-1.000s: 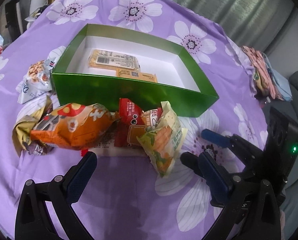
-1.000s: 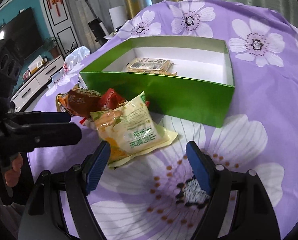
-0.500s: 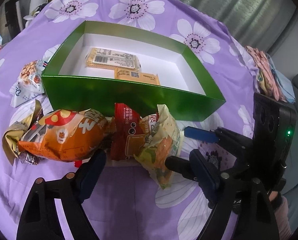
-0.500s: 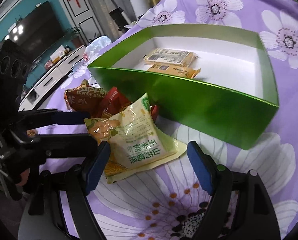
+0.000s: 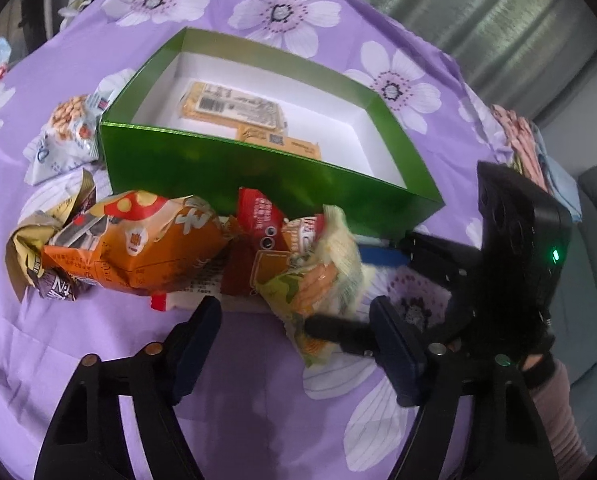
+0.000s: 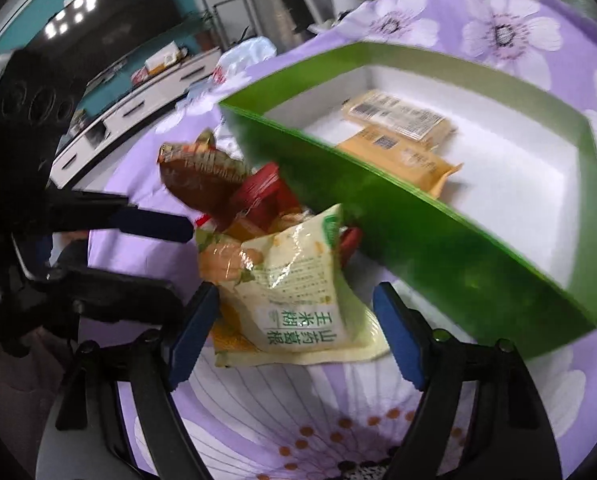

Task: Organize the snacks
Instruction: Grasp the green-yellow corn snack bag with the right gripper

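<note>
A green box (image 5: 226,168) with a white inside holds two yellow snack packs (image 5: 234,106); it also shows in the right wrist view (image 6: 438,240). In front of it lies a pile: an orange bag (image 5: 138,248), a red pack (image 5: 258,240) and a pale yellow-green pack (image 5: 322,276). My right gripper (image 6: 298,328) is open, its fingers on either side of the pale pack (image 6: 294,280). My left gripper (image 5: 294,340) is open just in front of the pile. The right gripper (image 5: 362,292) shows in the left wrist view at the pale pack.
A white nut pack (image 5: 62,136) lies left of the box. A gold-brown wrapper (image 5: 38,248) lies at the pile's left end. Folded cloths (image 5: 526,148) sit at the table's right edge. A TV stand (image 6: 130,96) is beyond the table.
Both grippers have moved forward toward the pile. The right gripper's fingers now straddle the pale yellow-green pack.
</note>
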{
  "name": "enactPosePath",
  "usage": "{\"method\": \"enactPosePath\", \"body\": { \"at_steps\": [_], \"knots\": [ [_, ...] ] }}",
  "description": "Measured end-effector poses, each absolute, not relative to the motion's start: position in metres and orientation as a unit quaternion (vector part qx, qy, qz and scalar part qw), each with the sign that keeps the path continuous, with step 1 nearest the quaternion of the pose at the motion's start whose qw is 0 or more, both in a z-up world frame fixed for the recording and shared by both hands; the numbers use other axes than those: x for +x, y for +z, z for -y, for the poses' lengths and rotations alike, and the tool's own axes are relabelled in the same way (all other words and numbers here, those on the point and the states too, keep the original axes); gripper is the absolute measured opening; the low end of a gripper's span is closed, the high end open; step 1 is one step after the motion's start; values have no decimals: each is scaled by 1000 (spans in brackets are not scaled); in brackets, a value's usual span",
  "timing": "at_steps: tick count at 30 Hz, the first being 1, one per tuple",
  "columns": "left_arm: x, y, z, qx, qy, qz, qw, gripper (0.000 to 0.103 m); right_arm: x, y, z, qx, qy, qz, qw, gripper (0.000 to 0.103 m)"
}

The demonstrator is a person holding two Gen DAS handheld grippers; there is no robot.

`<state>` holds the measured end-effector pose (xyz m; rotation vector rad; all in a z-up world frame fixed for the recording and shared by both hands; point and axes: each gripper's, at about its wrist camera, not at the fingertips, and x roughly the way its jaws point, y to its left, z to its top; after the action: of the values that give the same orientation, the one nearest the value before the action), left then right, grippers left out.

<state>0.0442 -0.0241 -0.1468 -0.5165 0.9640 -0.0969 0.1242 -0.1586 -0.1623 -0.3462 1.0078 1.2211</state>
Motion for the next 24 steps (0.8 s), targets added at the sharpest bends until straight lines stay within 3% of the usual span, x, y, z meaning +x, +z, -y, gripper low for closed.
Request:
{"method": "enactPosePath", "body": {
  "at_steps": [2,4,10,12,21,24],
  "knots": [
    [46,-149,24,-246,-44,-461,852,66,118,-161,160,-159,545,-446,692,61],
    [49,-153,26,-246,-52,-466,848,66,112,-159,164,-158,536,-442,701,56],
    [57,-160,37,-231,-75,-473,847,63,96,-161,178,-120,496,-457,728,49],
    [58,-160,38,-230,-82,-472,847,52,92,-162,178,-112,483,-462,735,47],
    [44,-156,48,-198,-99,-479,850,34,56,-160,182,-79,418,-463,777,38],
    [37,-150,55,-176,-99,-474,857,33,44,-156,184,-66,402,-458,790,34]
  ]
}}
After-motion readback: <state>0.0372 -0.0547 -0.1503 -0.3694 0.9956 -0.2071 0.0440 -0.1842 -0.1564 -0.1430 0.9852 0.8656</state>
